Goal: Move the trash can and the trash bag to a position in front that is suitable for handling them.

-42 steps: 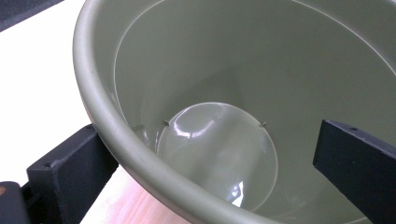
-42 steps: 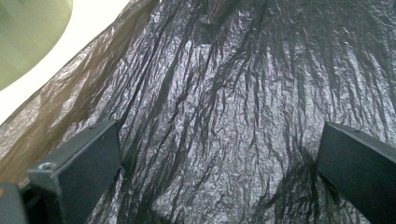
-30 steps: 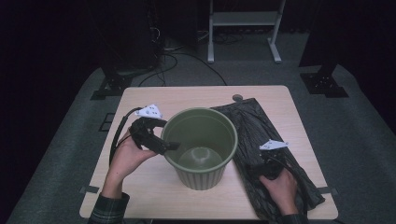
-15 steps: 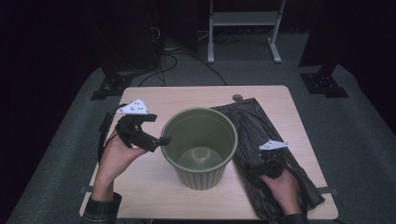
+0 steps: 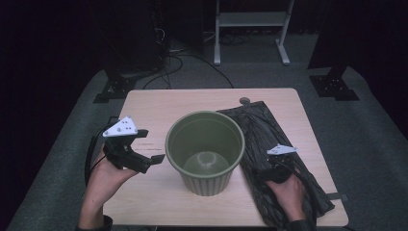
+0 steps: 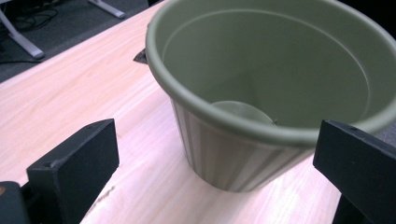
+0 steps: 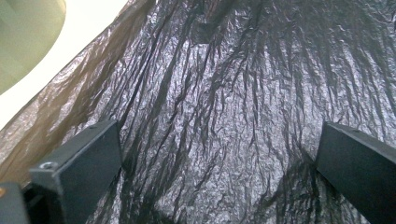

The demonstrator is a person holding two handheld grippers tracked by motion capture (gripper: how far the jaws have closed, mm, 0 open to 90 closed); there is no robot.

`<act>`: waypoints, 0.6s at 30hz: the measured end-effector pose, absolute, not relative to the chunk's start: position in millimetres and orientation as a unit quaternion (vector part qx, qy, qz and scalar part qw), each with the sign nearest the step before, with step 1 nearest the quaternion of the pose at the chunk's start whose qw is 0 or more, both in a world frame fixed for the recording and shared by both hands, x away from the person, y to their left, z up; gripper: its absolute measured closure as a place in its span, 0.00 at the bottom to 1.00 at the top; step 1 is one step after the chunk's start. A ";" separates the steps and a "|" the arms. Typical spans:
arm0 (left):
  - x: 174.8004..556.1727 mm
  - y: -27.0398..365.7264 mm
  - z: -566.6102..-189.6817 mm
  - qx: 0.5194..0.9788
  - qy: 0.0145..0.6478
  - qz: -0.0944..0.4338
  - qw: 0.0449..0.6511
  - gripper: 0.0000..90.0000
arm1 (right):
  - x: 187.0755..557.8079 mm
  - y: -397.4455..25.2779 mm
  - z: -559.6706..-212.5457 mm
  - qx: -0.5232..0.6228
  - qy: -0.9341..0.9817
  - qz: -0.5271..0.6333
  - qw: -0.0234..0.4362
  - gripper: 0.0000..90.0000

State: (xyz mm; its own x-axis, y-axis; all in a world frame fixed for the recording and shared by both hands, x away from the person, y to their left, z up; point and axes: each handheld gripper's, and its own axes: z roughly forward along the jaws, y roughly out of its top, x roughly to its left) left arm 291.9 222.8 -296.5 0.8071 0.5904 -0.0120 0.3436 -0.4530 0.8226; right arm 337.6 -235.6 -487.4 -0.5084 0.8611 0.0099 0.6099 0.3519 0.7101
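High view: black bin bag (image 5: 279, 159) is laid flat at the table's right, touching the green pot (image 5: 205, 150) at centre. Right gripper (image 5: 269, 174) is held over the bag, jaws spread; left gripper (image 5: 155, 160) is spread just beside the pot. Bag is judged thin, light, slippery; a crease or edge should be pinched

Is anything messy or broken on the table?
Nothing looks broken or spilled. The green bin stands upright and empty. The black bag beside it is crumpled and lies flat, its near corner hanging a bit over the table edge. Both grippers are open.
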 end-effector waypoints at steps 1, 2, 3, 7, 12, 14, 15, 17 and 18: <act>289.8 223.6 -298.7 0.841 0.278 0.140 0.442 0.00 | 337.7 -235.7 -487.4 0.459 0.801 0.336 0.187 0.00; 287.7 224.1 -301.0 0.840 0.280 0.140 0.443 0.00 | 337.6 -235.6 -487.4 0.459 0.801 0.336 0.187 0.00; 285.6 224.8 -303.3 0.840 0.280 0.141 0.442 0.00 | 337.6 -235.6 -487.4 0.459 0.801 0.337 0.187 0.00; 277.7 227.4 -315.7 0.839 0.281 0.147 0.443 0.00 | 337.6 -235.6 -487.4 0.459 0.801 0.336 0.187 0.00; 273.7 229.9 -334.7 0.837 0.280 0.150 0.445 0.00 | 337.6 -235.6 -487.4 0.459 0.801 0.337 0.186 0.00; 273.3 230.6 -342.1 0.838 0.278 0.149 0.446 0.00 | 337.5 -235.6 -487.3 0.458 0.801 0.336 0.186 0.00; 273.3 231.1 -345.7 0.838 0.278 0.150 0.446 0.00 | 337.5 -235.6 -487.4 0.458 0.801 0.337 0.186 0.00; 273.5 231.6 -352.4 0.838 0.276 0.150 0.447 0.00 | 337.5 -235.6 -487.4 0.458 0.801 0.336 0.186 0.00; 273.8 231.8 -354.9 0.839 0.275 0.150 0.446 0.00 | 337.6 -235.6 -487.3 0.458 0.801 0.337 0.186 0.00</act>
